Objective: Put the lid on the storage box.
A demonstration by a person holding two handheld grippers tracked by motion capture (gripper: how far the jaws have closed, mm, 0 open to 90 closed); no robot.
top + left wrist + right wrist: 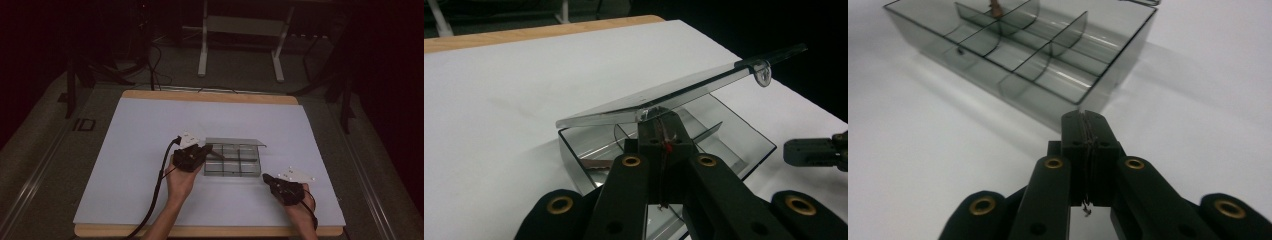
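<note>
Under raised lid (674,92), left claw (659,127) closed over box (754,145) edge.

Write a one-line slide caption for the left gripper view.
Left gripper, jaws shut, at the near rim of a clear divided box under its half-raised lid on a white table.

The right gripper (1084,117) has its two black fingers (1073,150) pressed flat together with nothing between them, just short of the near corner of a clear smoky compartment box (1108,85). The box sits open-topped on the white counter (923,165), curved dividers (1068,30) splitting it into cells.
</note>
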